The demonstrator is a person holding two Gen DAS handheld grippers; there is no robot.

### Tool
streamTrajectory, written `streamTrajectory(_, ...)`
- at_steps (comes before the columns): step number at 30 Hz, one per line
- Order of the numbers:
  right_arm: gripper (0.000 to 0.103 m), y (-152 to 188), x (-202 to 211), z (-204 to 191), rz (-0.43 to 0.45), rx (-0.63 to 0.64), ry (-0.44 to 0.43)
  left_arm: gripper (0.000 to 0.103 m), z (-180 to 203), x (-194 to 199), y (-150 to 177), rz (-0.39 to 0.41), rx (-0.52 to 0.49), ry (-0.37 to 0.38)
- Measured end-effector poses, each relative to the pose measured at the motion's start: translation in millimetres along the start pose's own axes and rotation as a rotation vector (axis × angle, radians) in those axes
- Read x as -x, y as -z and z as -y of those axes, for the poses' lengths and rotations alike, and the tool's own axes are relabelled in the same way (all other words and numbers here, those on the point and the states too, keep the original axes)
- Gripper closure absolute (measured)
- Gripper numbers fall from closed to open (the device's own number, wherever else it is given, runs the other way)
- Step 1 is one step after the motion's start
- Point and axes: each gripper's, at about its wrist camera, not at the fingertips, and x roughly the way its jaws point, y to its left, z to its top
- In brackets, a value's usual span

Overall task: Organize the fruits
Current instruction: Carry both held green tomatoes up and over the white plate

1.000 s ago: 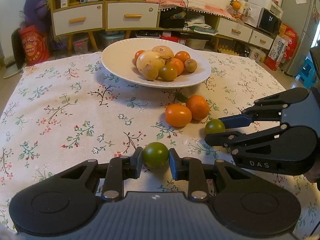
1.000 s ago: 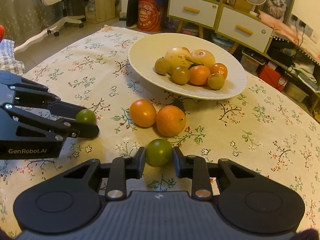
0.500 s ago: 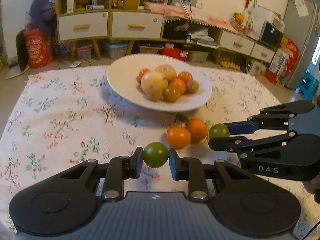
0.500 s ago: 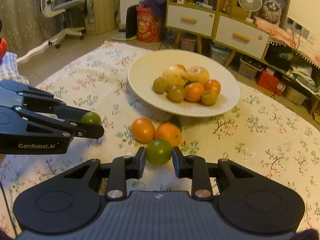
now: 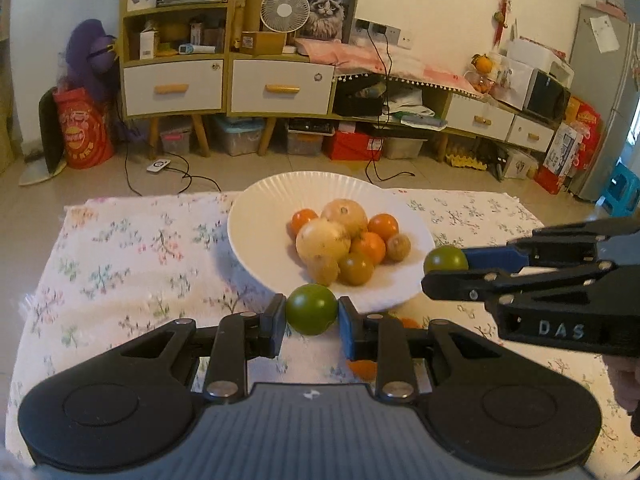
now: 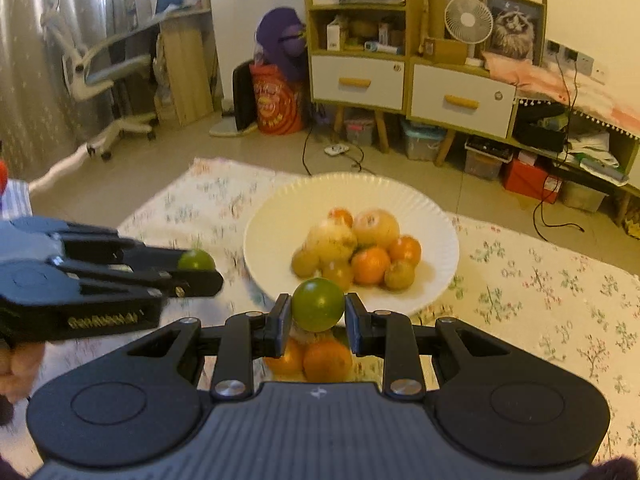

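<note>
Gripping a green fruit (image 5: 311, 309) between its two pads, the left tool (image 5: 312, 314) hangs above the near rim of the white plate (image 5: 256, 216). The right tool (image 6: 318, 312) is clenched on a second green fruit (image 6: 318, 305) in the same way, also raised over the plate's near edge. Seen from the left wrist, the right tool's side carries the raised letters "DAS"; its fruit shows there at the plate's right rim. From the right wrist, the left tool's side bears a line of lettering too blurred to read.

On the plate lies a heap of fruit (image 5: 344, 242): pale round ones, oranges and small brownish-green ones. Two oranges (image 6: 316, 360) rest on the flowered cloth (image 5: 120, 264) of the desk, just short of the plate and partly hidden under the right tool. Behind, a red bag (image 6: 278, 102) on the floor shows printing too small to read.
</note>
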Motion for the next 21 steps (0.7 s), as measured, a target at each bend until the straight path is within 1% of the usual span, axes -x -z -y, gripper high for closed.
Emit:
streamTrajectory(3, 0.078, -9.2, -5.0, 2.2, 0.015, -0.011, -0.005, 0.101, 1.3, -9.5, -8.5, 0.004, -0.035, -0.006)
streamTrajectory(7, 0.078, -14.3, -11.7, 5.5, 0.021, -0.01, -0.007, 0.101, -2.9, -22.0, -14.9, 0.01, -0.044, -0.015)
streamTrajectory(13, 0.078, -19.4, -23.0, 11.8, 0.02, -0.025, 0.0, 0.101, -15.3, -44.4, -21.0, 0.005, -0.015, -0.033)
streamTrajectory(17, 0.078, -24.5, -33.6, 17.5, 0.017, -0.037, 0.011, 0.101, -24.9, -53.0, -25.6, 0.017, 0.015, -0.022)
streamTrajectory(21, 0.078, -33.7, -47.4, 23.5, 0.011, -0.048, 0.028, 0.101, -29.5, -58.7, -27.0, 0.011, 0.038, -0.018)
